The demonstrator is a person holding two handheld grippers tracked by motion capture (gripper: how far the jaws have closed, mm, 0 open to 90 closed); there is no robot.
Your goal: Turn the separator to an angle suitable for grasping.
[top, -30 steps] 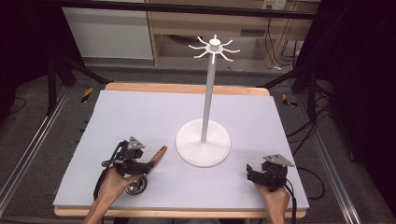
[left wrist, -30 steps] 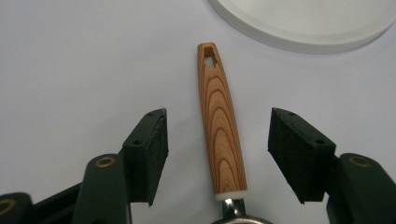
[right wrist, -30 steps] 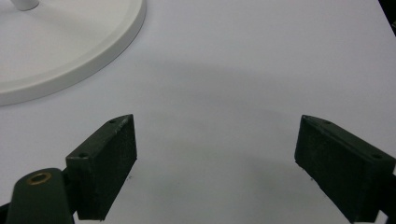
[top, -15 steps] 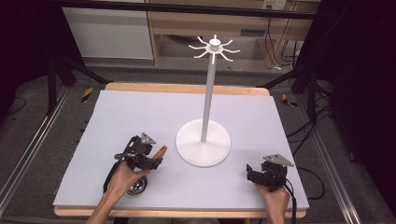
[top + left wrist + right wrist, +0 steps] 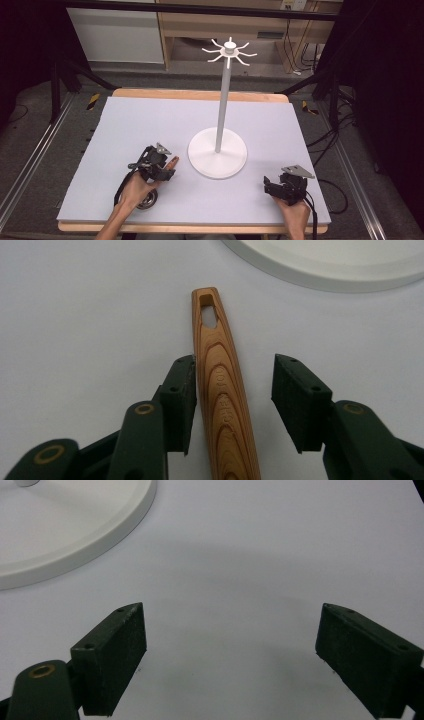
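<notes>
A utensil lies flat on the table, its wooden handle [image 5: 220, 390] pointing toward the stand, with a hanging slot at the far tip [image 5: 172, 161]. Its round metal head [image 5: 147, 201] pokes out under the person's left hand. My left gripper [image 5: 167, 169] [image 5: 233, 362] is open and straddles the handle: the left jaw is right against the wood, the right jaw stands clear of it. At the table's front right, my right gripper [image 5: 270, 186] [image 5: 230, 610] is wide open over bare table with nothing between its jaws.
A white stand has a round base [image 5: 217, 159] [image 5: 325, 265] [image 5: 65, 525], a tall pole [image 5: 223, 100] and a ring of hooks [image 5: 229, 49] on top. It stands mid-table between the grippers. The table's front edge [image 5: 200, 227] is near both hands.
My left gripper has slid forward and to the right along the wooden handle, toward the stand's base. The right gripper has stayed where it was.
</notes>
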